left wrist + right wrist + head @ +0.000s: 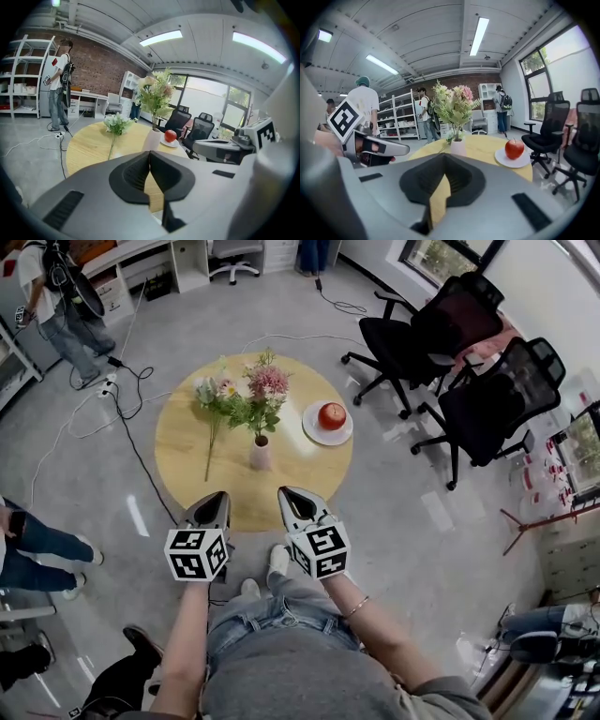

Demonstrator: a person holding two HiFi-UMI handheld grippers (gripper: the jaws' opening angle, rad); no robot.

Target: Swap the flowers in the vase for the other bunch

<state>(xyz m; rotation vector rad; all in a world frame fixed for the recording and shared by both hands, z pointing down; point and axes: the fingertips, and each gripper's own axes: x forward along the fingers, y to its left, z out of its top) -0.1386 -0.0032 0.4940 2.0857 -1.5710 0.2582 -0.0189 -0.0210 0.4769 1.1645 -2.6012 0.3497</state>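
Note:
A small pale vase point(261, 455) of pink flowers point(267, 386) stands upright near the middle of the round wooden table point(187, 465). The other bunch point(215, 399), white blooms on green stems, lies flat on the table to the vase's left. My left gripper point(220, 496) and right gripper point(287, 491) hover side by side at the table's near edge, short of the vase, both shut with nothing between their fingers. The left gripper view shows the vase point(152, 139) and the lying bunch point(117, 124) ahead. In the right gripper view the vase point(458, 147) stands ahead.
A white plate point(315, 433) with a red apple point(332, 415) sits right of the vase. Two black office chairs point(424, 334) stand beyond the table's right side. Cables point(131, 427) trail over the floor at left. People stand at the far left point(56, 315).

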